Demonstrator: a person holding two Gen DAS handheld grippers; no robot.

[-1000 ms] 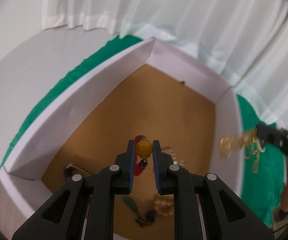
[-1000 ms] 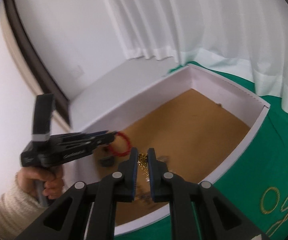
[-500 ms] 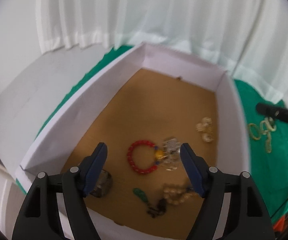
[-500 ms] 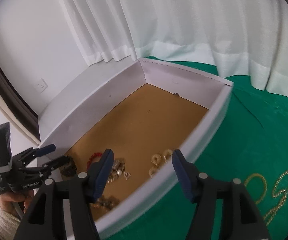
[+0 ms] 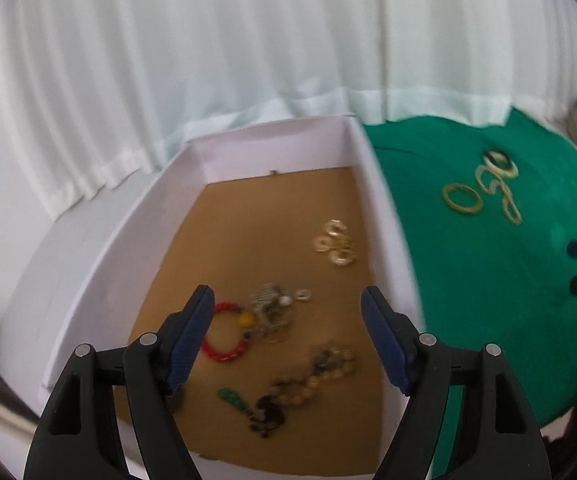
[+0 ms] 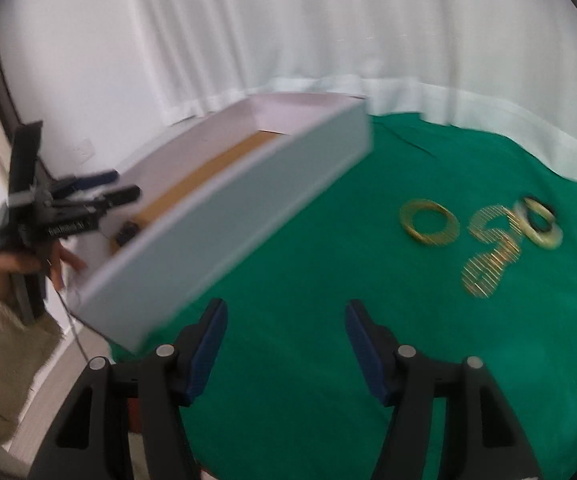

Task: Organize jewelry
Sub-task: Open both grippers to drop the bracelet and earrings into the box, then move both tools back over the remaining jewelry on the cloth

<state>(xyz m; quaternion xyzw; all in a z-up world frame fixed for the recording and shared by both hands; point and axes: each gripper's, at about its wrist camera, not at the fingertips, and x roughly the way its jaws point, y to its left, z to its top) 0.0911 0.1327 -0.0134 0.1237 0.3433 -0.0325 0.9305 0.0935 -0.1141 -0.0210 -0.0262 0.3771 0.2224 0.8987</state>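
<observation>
I can make out only one bit of lettering — a short white line printed along the black body of the left tool (image 6: 118,196), seen from the right wrist camera. Motion blur smears it, so I cannot read the words. Nothing else in either view carries text — no labels, numbers or signs.

Inside the box (image 5: 384,216) the bracelet (image 5: 224,334) lies at 9 o'clock of the beaded strand (image 5: 312,380), with the rings (image 5: 484,188) on the cloth (image 5: 488,300) at 2 o'clock.
</observation>
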